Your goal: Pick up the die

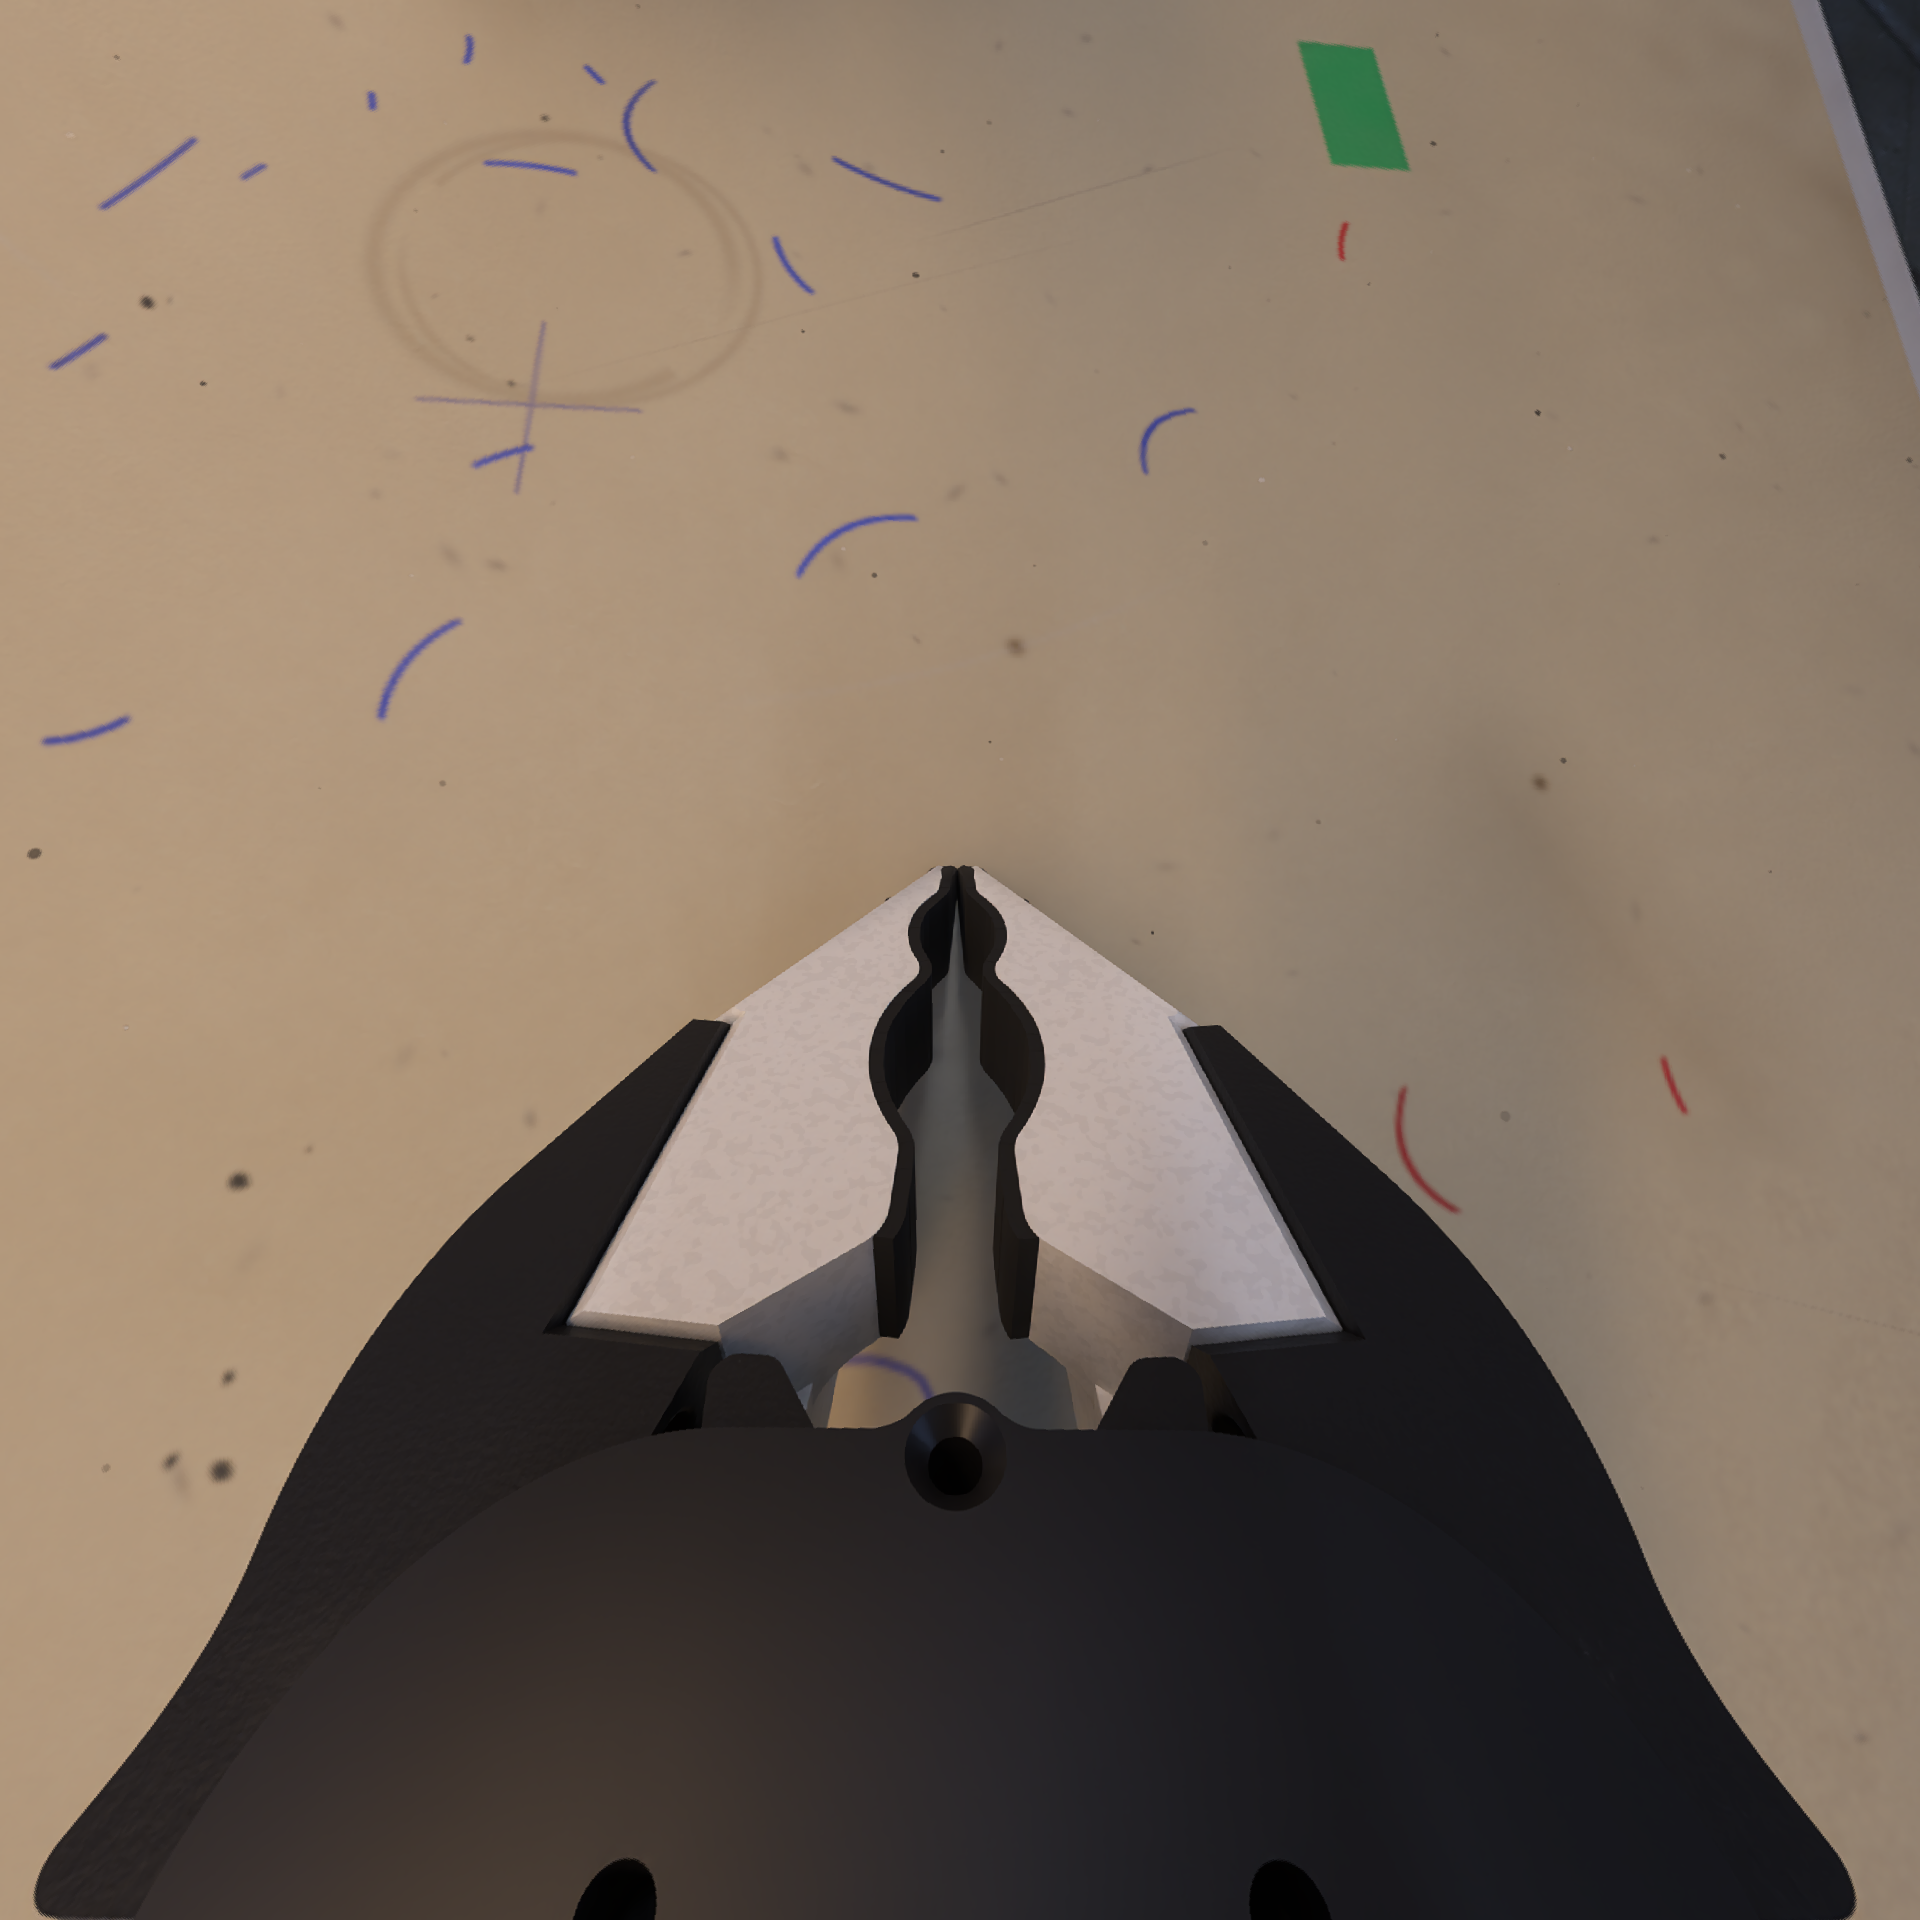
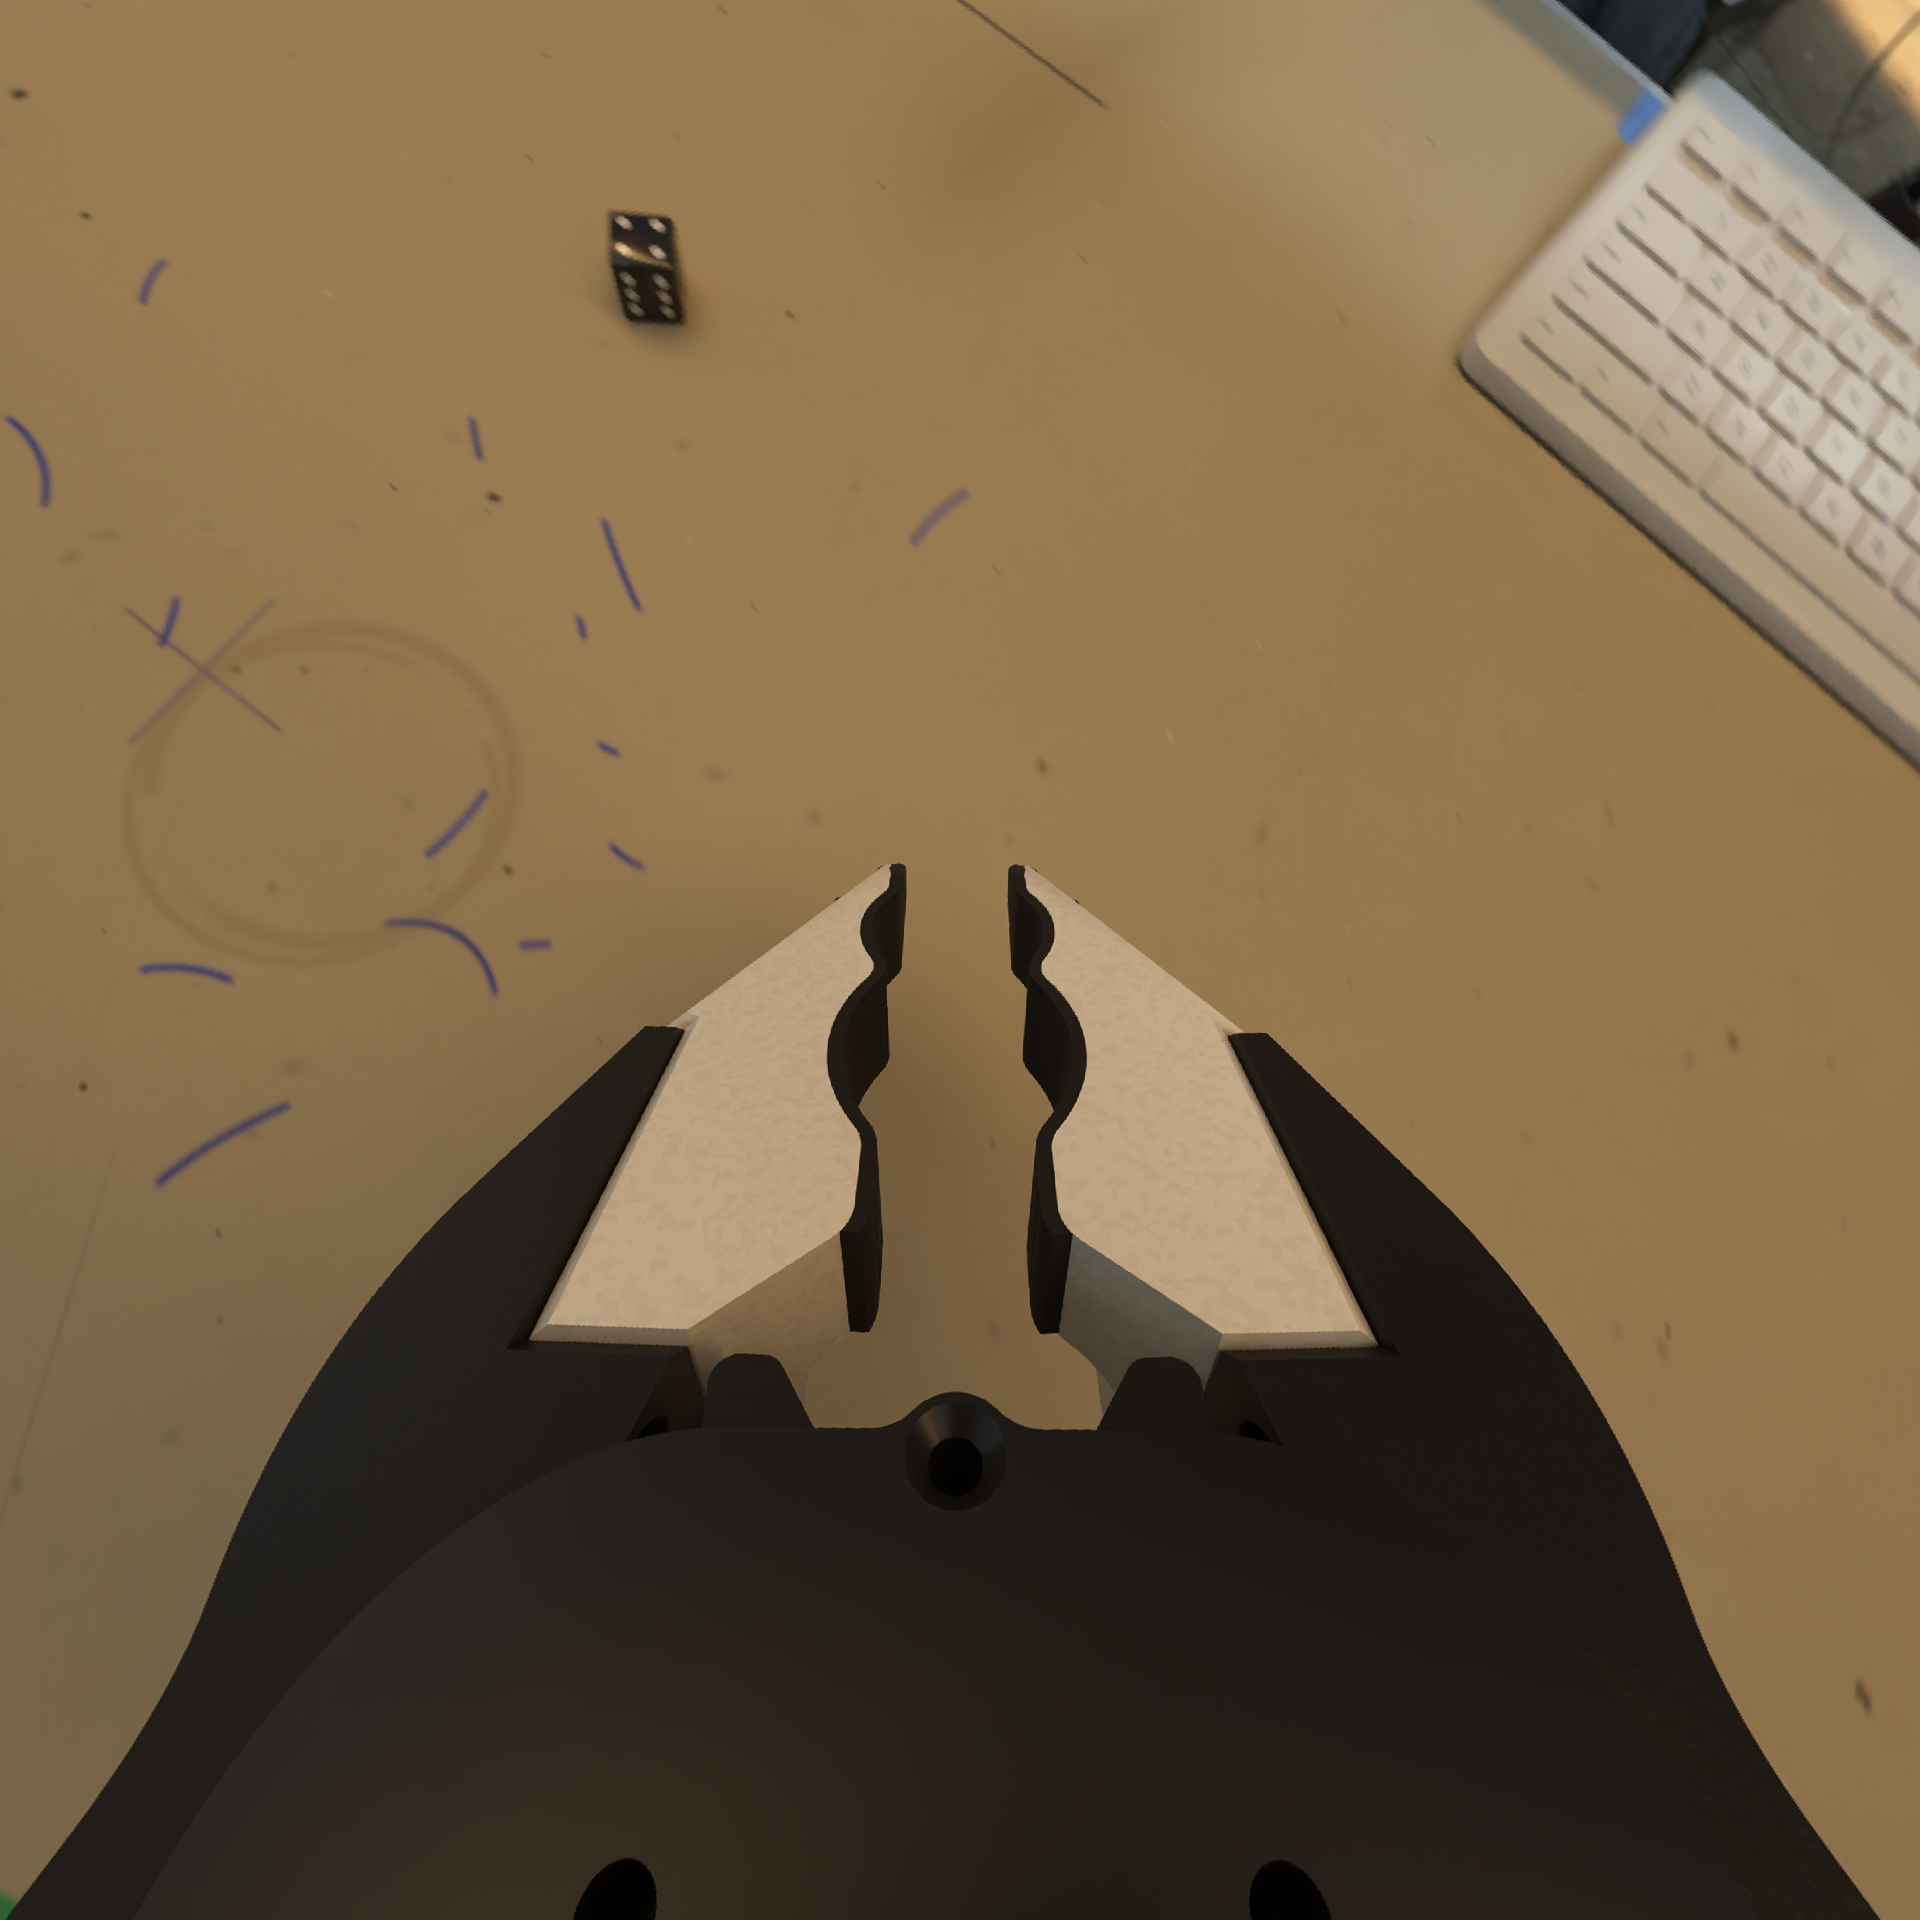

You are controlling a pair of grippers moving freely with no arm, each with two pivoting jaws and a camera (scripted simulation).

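A small black die [image 2: 646, 268] with white pips sits on the tan table, far ahead and to the left in the right wrist view. My right gripper [image 2: 957, 873] is open and empty, above the table, well short of the die and to its right. My left gripper [image 1: 957, 873] is shut with its fingertips touching and holds nothing. The die does not show in the left wrist view.
A white keyboard [image 2: 1756, 384] lies at the far right in the right wrist view. A green patch [image 1: 1353, 106] lies far ahead in the left wrist view, near the table's right edge [image 1: 1870, 156]. Blue and red pen marks and a faint ring stain [image 2: 312, 790] mark the tabletop.
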